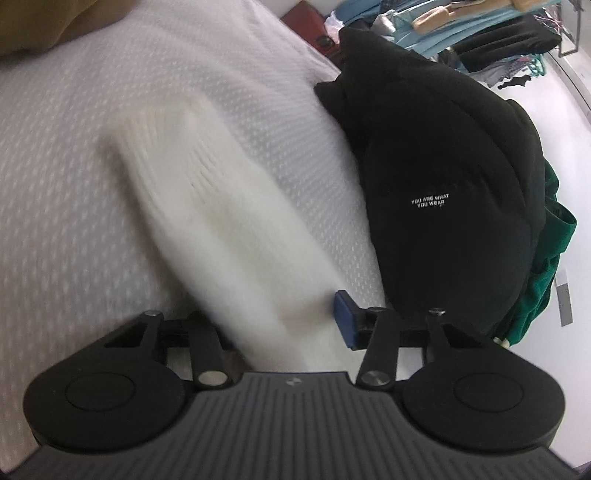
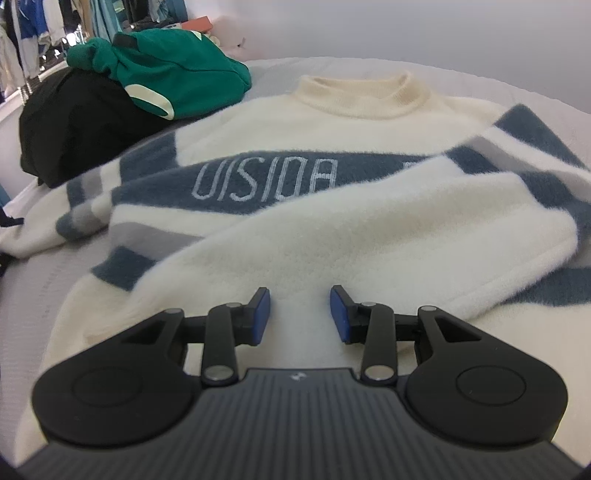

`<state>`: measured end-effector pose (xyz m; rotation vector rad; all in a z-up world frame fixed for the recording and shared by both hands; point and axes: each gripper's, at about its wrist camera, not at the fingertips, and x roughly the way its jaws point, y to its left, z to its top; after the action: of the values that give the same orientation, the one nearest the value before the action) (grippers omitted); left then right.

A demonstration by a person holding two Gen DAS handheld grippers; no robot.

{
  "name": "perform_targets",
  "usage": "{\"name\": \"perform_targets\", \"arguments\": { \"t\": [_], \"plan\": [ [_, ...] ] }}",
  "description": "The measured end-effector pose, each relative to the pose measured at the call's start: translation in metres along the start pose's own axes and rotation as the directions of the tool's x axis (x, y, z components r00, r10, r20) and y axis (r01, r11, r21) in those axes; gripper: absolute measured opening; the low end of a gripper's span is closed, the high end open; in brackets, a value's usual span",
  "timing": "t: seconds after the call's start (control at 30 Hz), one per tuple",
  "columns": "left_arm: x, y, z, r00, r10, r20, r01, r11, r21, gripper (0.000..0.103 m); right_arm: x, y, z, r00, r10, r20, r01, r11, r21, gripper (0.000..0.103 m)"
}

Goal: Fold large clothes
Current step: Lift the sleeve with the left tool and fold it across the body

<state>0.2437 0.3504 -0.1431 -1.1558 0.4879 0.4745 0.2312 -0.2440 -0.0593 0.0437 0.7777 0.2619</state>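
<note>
A cream fleece sweater (image 2: 332,122) with blue and grey stripes and pale lettering lies face up on the bed, its right sleeve (image 2: 369,229) folded across the chest. My right gripper (image 2: 300,314) is open just above the folded cream fabric, jaws apart with nothing between them. In the left wrist view a cream sleeve (image 1: 221,221) with a ribbed cuff, blurred, runs between the jaws of my left gripper (image 1: 284,321). The jaws stand wide; the left pad is hidden behind the fabric, so I cannot tell whether they pinch it.
A black sweatshirt (image 1: 436,177) with small white print lies at the bed's edge, also in the right wrist view (image 2: 74,122). A green garment (image 2: 166,74) sits on it. The white textured bedcover (image 1: 110,147) surrounds the sweater. Hanging clothes (image 1: 461,22) stand beyond.
</note>
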Motion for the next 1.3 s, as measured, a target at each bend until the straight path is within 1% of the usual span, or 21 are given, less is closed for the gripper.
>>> {"name": "perform_targets", "arguments": {
  "t": [0.03,0.07,0.13,0.23,0.37,0.43,0.47,0.53,0.6,0.63,0.7,0.77,0.83,0.87,0.93,1.0,1.13,1.2,1.23,1.3],
  "plan": [
    [0.001,0.001,0.001,1.0,0.0,0.004,0.001,1.0,-0.005,0.042,0.0,0.002,0.0,1.0,-0.01,0.0,0.01,1.0,-0.004,0.039],
    [0.005,0.006,0.005,1.0,-0.004,0.009,0.004,1.0,-0.007,0.04,0.0,0.004,0.0,1.0,-0.019,0.001,0.019,1.0,-0.009,0.039],
    [0.008,0.007,0.005,1.0,-0.002,0.013,0.002,1.0,0.003,0.032,-0.001,0.005,-0.001,1.0,-0.026,0.005,0.026,1.0,-0.009,0.039],
    [0.009,0.007,0.006,1.0,0.013,0.015,-0.013,1.0,0.013,0.024,0.0,0.003,-0.001,1.0,-0.022,0.005,0.022,1.0,-0.001,0.039],
    [0.009,0.001,0.004,0.999,0.035,0.025,-0.036,0.998,0.054,0.021,0.0,0.004,-0.001,1.0,-0.02,0.008,0.02,1.0,-0.008,0.039],
    [0.006,-0.005,0.002,0.998,0.053,0.045,-0.057,0.993,0.099,0.02,-0.001,0.004,-0.002,1.0,-0.02,0.009,0.02,1.0,-0.014,0.039],
    [0.004,-0.013,-0.001,0.994,0.075,0.075,-0.086,0.983,0.162,0.02,-0.001,0.004,-0.002,1.0,-0.02,0.01,0.02,1.0,-0.015,0.039],
    [0.001,-0.028,-0.009,0.986,0.102,0.132,-0.133,0.958,0.254,0.02,-0.001,0.004,-0.002,1.0,-0.02,0.01,0.02,1.0,-0.013,0.039],
    [-0.003,-0.046,-0.018,0.973,0.128,0.194,-0.192,0.914,0.358,0.018,-0.001,0.005,-0.001,1.0,-0.022,0.009,0.022,1.0,-0.008,0.039],
    [-0.008,-0.054,-0.023,0.967,0.127,0.219,-0.206,0.898,0.388,0.018,-0.001,0.005,0.0,1.0,-0.022,0.007,0.022,1.0,-0.004,0.039],
    [-0.021,-0.069,-0.032,0.961,0.1,0.259,-0.208,0.876,0.435,0.017,-0.002,0.004,0.001,1.0,-0.017,0.006,0.017,1.0,0.007,0.039],
    [-0.041,-0.083,-0.044,0.957,0.048,0.287,-0.186,0.859,0.477,0.016,-0.004,-0.001,0.003,1.0,0.001,-0.001,-0.001,0.999,0.034,0.039],
    [-0.062,-0.095,-0.055,0.957,-0.007,0.29,-0.145,0.855,0.498,0.015,-0.009,-0.004,0.004,1.0,0.017,-0.001,-0.016,0.998,0.059,0.04],
    [-0.071,-0.102,-0.06,0.957,-0.03,0.289,-0.128,0.849,0.513,0.015,-0.012,-0.006,0.004,1.0,0.023,0.004,-0.024,0.997,0.068,0.04],
    [-0.089,-0.12,-0.071,0.952,-0.065,0.3,-0.121,0.819,0.561,0.015,-0.019,-0.007,0.003,1.0,0.025,0.017,-0.026,0.997,0.07,0.04],
    [-0.107,-0.141,-0.083,0.951,-0.105,0.29,-0.097,0.79,0.605,0.014,-0.026,-0.009,0.004,0.999,0.029,0.037,-0.031,0.997,0.069,0.04],
    [-0.145,-0.183,-0.107,0.949,-0.176,0.263,-0.039,0.76,0.649,0.014,-0.042,-0.012,0.004,0.996,0.03,0.085,-0.034,0.998,0.046,0.04],
    [-0.167,-0.205,-0.13,0.944,-0.219,0.247,-0.009,0.732,0.682,0.014,-0.052,-0.016,0.004,0.994,0.024,0.107,-0.029,0.999,0.045,0.04],
    [-0.176,-0.217,-0.141,0.941,-0.237,0.241,-0.001,0.712,0.702,0.014,-0.056,-0.019,0.004,0.993,0.024,0.116,-0.03,0.998,0.049,0.04],
    [-0.192,-0.238,-0.163,0.935,-0.267,0.231,0.015,0.684,0.73,0.014,-0.068,-0.026,0.004,0.989,0.032,0.142,-0.042,0.997,0.067,0.04]
  ]
}}
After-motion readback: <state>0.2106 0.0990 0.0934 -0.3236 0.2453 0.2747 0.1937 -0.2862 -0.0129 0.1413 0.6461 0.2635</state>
